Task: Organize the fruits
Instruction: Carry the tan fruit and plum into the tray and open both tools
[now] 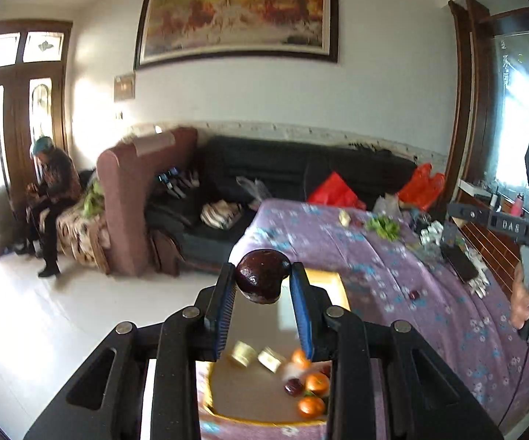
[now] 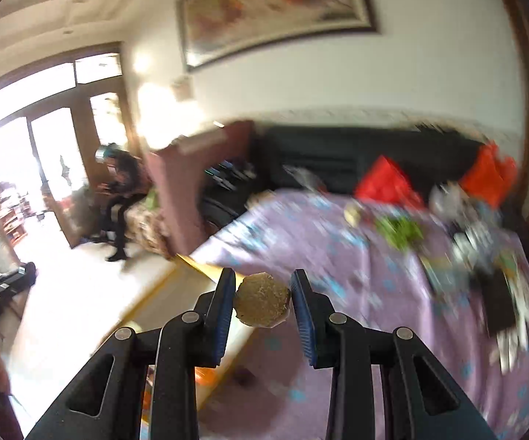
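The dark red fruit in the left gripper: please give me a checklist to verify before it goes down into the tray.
1. Left gripper holds the dark red fruit between both pads: ok.
2. Tray lies below the fruit: ok.
3. Free floor in the tray beside the oranges: ok.
4. Height above the tray floor: cannot tell.
5. Right gripper grips its yellowish-brown fruit: ok.
6. Right wrist view sharp enough to place by: not ok, blurred.
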Available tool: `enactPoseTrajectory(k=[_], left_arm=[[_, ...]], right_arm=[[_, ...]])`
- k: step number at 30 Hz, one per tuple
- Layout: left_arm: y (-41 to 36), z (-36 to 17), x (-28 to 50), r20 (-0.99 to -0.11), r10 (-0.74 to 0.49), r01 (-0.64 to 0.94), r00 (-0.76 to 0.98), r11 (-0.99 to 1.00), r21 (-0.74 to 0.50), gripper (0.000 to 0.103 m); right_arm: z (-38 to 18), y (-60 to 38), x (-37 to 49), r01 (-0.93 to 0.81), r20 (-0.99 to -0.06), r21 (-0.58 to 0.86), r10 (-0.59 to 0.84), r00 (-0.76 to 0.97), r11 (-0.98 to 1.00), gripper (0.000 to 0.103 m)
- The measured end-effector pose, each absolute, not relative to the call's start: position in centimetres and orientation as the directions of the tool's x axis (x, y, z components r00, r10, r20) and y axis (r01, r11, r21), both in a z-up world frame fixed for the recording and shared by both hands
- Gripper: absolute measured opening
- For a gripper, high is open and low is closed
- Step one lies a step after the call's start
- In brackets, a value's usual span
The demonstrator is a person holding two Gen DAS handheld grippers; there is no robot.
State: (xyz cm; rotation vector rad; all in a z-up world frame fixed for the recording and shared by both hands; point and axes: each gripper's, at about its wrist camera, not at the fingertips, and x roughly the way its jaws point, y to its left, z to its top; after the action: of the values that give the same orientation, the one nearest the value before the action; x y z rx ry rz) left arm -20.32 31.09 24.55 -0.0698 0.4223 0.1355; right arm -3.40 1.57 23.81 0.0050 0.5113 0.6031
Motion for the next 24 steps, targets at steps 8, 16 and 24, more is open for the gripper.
enactPoseTrajectory(k=[8, 16, 24], left_arm=[[33.8, 20.3, -17.1, -0.517, 0.115, -0.16, 0.848, 0.986, -0.042, 0.029], [34.2, 9.1, -10.7, -0.706, 0.029, -0.174, 0.708, 0.976, -0.134, 0.029], [34.0, 5.0, -8.0, -0.795, 0.045, -0.231, 0.604, 0.965, -0.121, 0.03]], right_arm=[[23.6, 12.2, -2.3, -0.625, -0.522, 0.167, 0.606, 0.6, 0.762, 0.035], [10.6, 19.3, -0.6, -0.646, -0.728, 0.151, 0.527, 0.439, 0.748, 0.035], [3.0, 21.3, 2.4, -0.622, -0.826, 0.119, 0.425, 0.37, 0.774, 0.035]])
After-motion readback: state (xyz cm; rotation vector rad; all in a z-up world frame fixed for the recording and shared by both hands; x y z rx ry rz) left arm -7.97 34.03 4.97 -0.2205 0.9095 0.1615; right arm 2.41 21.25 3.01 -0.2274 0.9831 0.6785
